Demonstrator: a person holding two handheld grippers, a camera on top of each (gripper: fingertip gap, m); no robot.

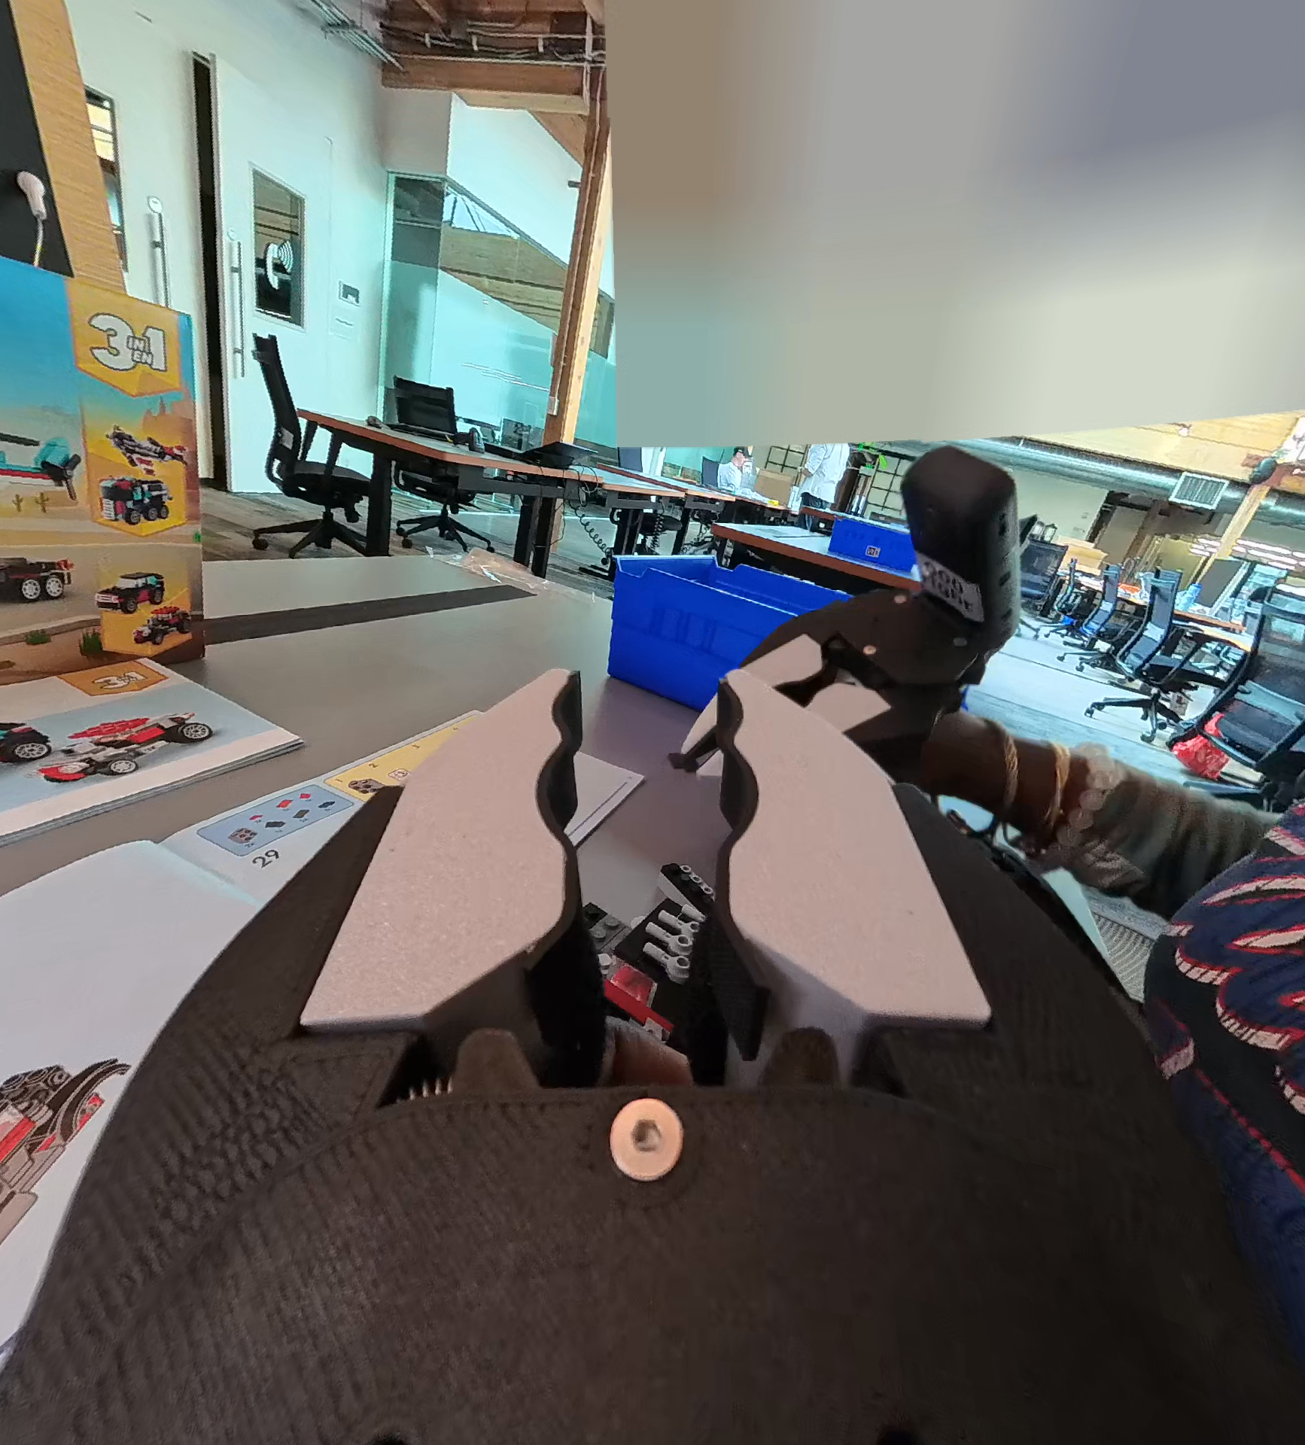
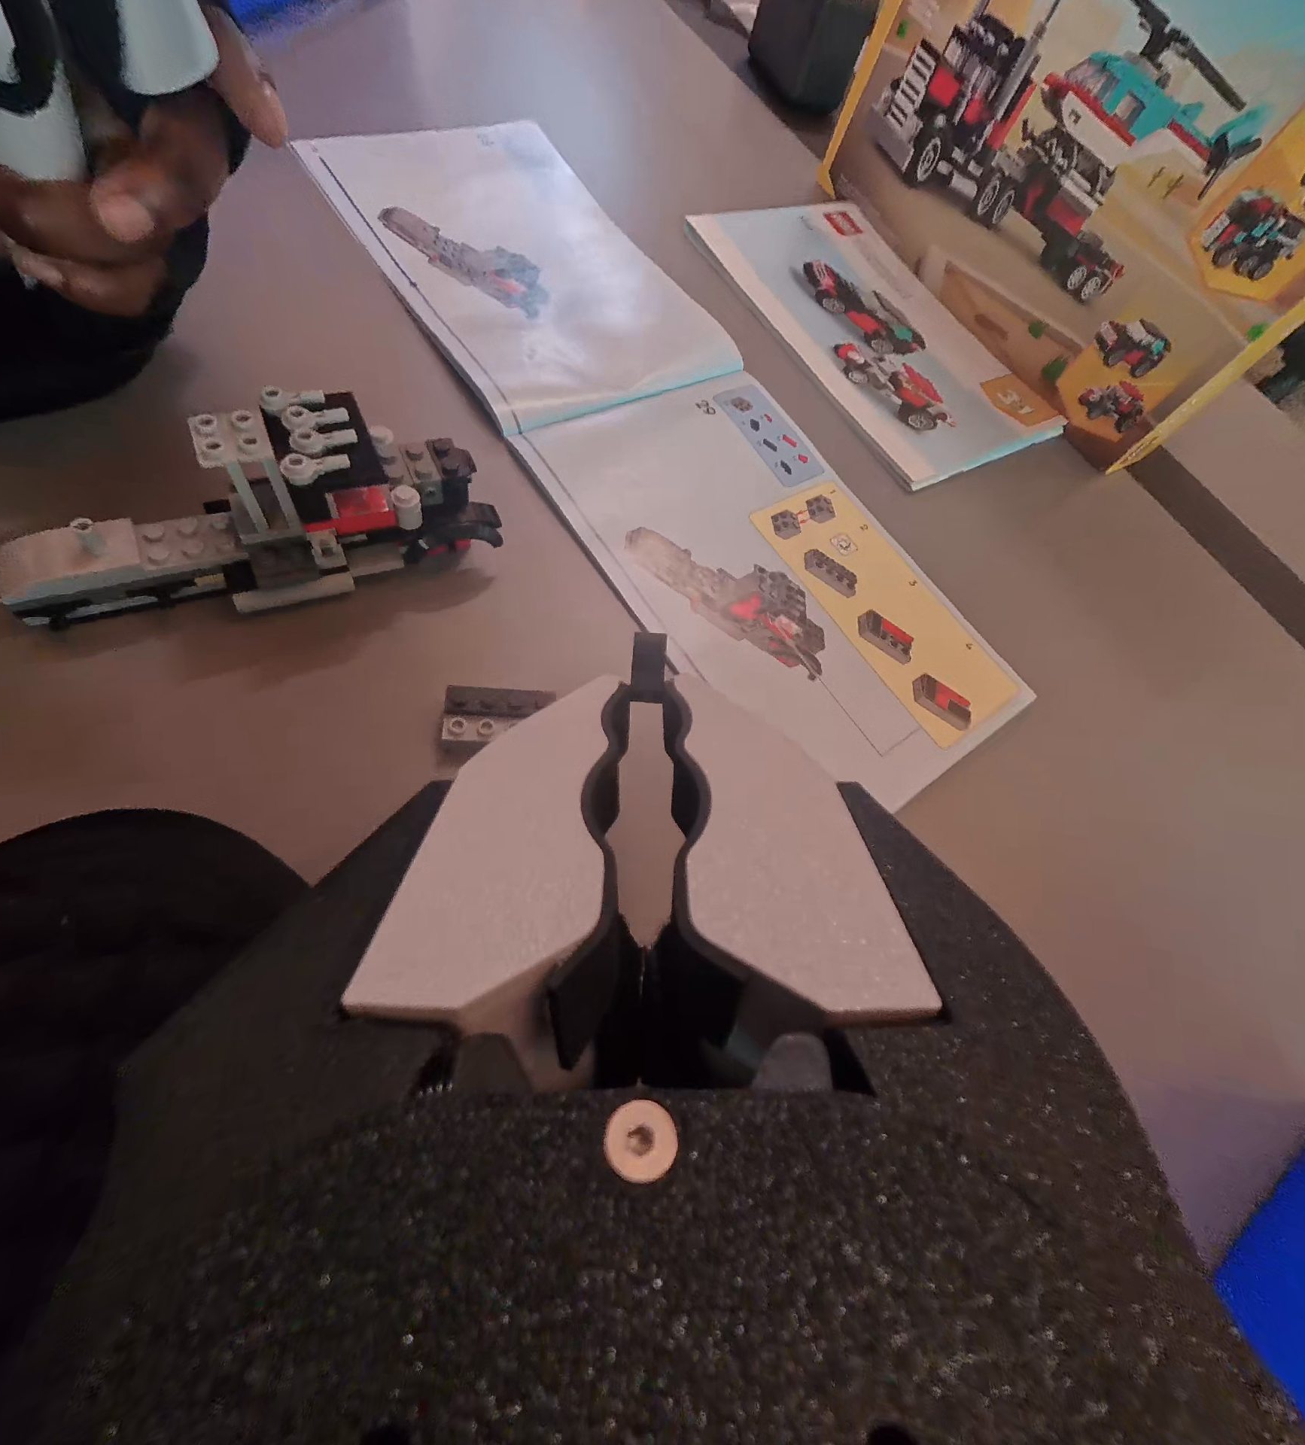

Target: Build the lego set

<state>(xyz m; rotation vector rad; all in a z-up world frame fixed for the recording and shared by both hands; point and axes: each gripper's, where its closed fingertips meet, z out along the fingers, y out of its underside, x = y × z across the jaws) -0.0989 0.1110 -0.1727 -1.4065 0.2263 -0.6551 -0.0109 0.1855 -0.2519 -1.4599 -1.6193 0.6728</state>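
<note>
A part-built lego vehicle (image 2: pixel 243 508) in grey, black and red lies on the grey table (image 2: pixel 1103 860). My right gripper (image 2: pixel 645 692) is shut on a small black lego piece (image 2: pixel 648 655) that sticks out past the fingertips, above the table to the right of the vehicle. A dark grey plate (image 2: pixel 489 711) lies just left of its fingers. My left gripper (image 1: pixel 645 704) is open and empty; the vehicle (image 1: pixel 657 938) shows below, through the gap between its fingers. A hand holds the left gripper (image 2: pixel 47 78) at the far left. The right gripper (image 1: pixel 829 680) shows ahead of it.
An open instruction booklet (image 2: pixel 634 469) lies right of the vehicle, a second booklet (image 2: pixel 868 336) beyond it. The lego box (image 2: pixel 1103 195) stands at the table's far side. A blue bin (image 1: pixel 696 625) stands behind the grippers. Desks and office chairs fill the room behind. Some 15 centimetres of space lies between my two pairs of fingers. The dark grey plate (image 2: pixel 489 711) is about 5 centimetres from my right fingertips.
</note>
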